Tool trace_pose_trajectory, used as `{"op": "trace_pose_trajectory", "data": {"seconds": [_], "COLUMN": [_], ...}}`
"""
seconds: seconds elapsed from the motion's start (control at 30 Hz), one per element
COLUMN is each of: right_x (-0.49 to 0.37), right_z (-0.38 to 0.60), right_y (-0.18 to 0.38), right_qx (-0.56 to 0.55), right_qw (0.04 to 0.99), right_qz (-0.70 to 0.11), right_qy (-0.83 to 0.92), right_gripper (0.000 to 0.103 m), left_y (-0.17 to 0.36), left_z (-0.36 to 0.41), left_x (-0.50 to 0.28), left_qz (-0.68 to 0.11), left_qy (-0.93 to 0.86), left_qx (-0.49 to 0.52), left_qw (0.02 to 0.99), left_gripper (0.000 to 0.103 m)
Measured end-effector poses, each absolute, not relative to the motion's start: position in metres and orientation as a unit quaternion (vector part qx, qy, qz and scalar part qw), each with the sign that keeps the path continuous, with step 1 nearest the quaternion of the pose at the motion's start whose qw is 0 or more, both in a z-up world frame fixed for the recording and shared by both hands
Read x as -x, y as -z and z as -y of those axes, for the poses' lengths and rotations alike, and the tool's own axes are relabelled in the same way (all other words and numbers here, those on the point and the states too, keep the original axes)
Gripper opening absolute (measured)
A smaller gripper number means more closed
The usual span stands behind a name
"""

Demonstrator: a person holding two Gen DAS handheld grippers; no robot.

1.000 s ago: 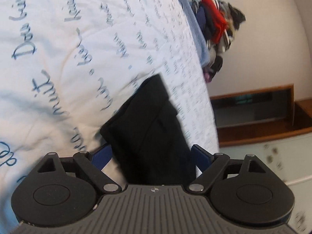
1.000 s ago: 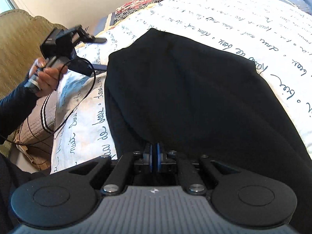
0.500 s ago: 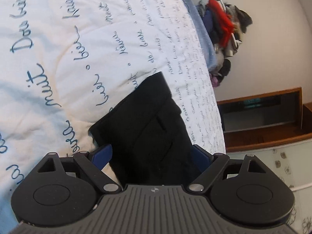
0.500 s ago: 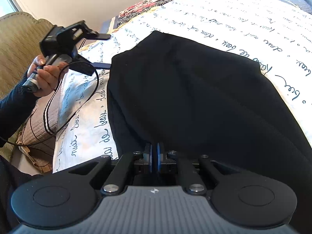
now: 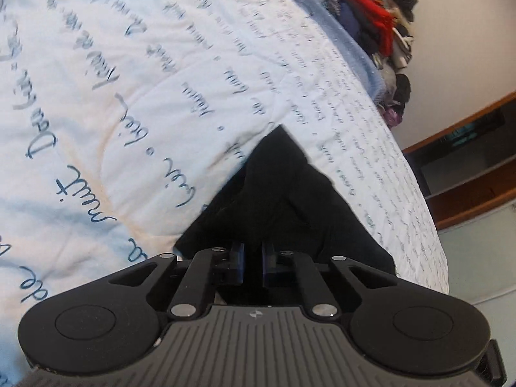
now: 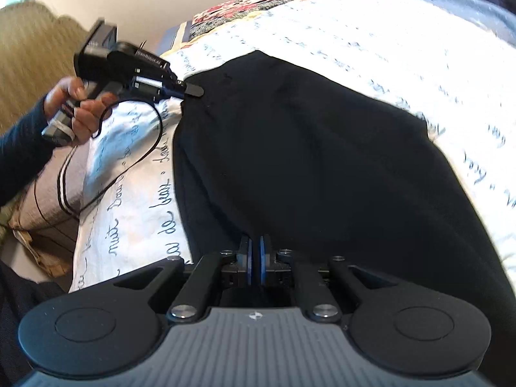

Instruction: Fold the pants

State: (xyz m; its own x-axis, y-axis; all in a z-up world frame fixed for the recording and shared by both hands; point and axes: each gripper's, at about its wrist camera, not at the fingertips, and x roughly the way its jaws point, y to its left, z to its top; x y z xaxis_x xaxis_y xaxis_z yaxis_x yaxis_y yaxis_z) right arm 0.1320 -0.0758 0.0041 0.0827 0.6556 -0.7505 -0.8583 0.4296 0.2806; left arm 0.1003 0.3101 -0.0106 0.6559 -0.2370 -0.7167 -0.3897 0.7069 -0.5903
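Note:
Black pants lie spread on a white bedspread with blue script. My right gripper is shut on the near edge of the pants. My left gripper is shut on a corner of the pants. It also shows in the right wrist view, held in a hand, with its tips at the pants' far left corner.
A pile of clothes sits past the bed's far edge, by a wall. A wooden shelf unit stands at the right. A tan headboard and a striped pillow are at the left in the right wrist view.
My left gripper has closed from wide open onto the pants' corner and turned. The right gripper stays shut on the pants.

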Motion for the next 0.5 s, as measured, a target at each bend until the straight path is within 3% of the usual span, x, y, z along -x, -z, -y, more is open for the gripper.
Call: {"op": "trace_pose_trajectory", "data": {"seconds": [0.13,0.23,0.43,0.5], "right_x": [-0.119,-0.110,-0.104,-0.099], "right_z": [0.086,0.088,0.082,0.087], "right_y": [-0.023,-0.013,0.011,0.006], "right_qx": [0.133,0.128,0.114,0.112], "right_qw": [0.728,0.726,0.744,0.757], "right_qz": [-0.420,-0.431,-0.433,-0.425], "right_qy": [-0.526,-0.519,-0.496,-0.483], "right_gripper": [0.005,0.005,0.004,0.009], "left_y": [-0.007,0.029,0.029,0.021], "left_z": [-0.303,-0.310,-0.307,-0.309], "left_x": [-0.084,-0.089,-0.083,-0.077], "left_qz": [-0.408,-0.443,-0.426,-0.430], "left_qy": [-0.036,-0.052,-0.021,-0.005], "left_qx": [0.334,0.334,0.314,0.317], "left_qw": [0.849,0.830,0.848,0.845], "left_gripper": [0.011,0.014,0.029,0.037]}}
